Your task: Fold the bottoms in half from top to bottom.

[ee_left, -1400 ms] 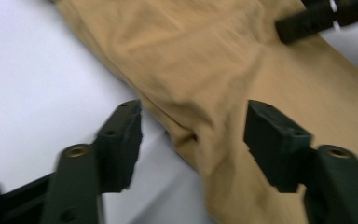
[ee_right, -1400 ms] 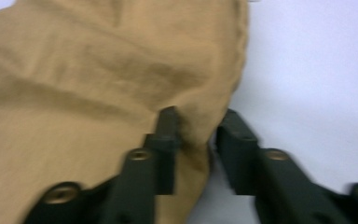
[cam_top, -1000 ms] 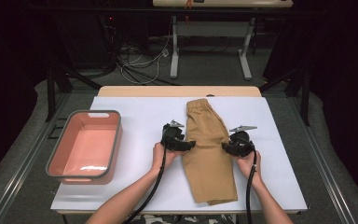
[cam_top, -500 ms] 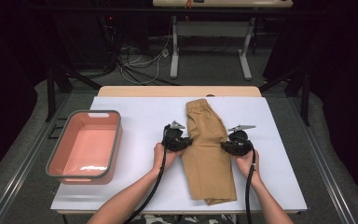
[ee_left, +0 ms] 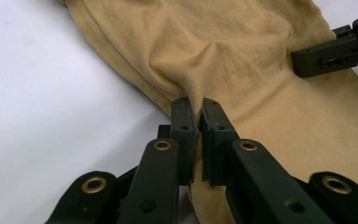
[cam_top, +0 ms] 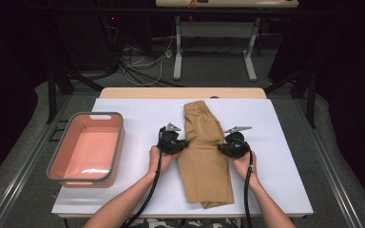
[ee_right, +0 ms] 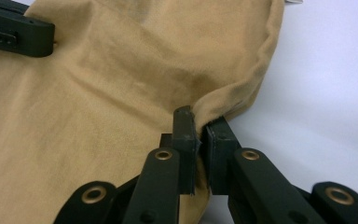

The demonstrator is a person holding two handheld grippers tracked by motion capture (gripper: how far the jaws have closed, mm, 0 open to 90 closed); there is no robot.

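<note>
Pinching opposite side edges at mid-length, the tan, soft cotton shorts are held where they lie flat and lengthwise in the middle of the white counter, waistband at the far end. The left hand-held gripper is clamped on a tuck of cloth at the garment's left edge, and the right hand-held gripper is likewise closed on the right edge, fabric being squeezed between both pairs of jaws. A fold across the middle appears to be in preparation. It would be done best if both edges were lifted together and level, so that the cloth is kept taut between the two grips and no layer is allowed to slip out. The pink rectangular plastic basin stands well apart at the left.
</note>
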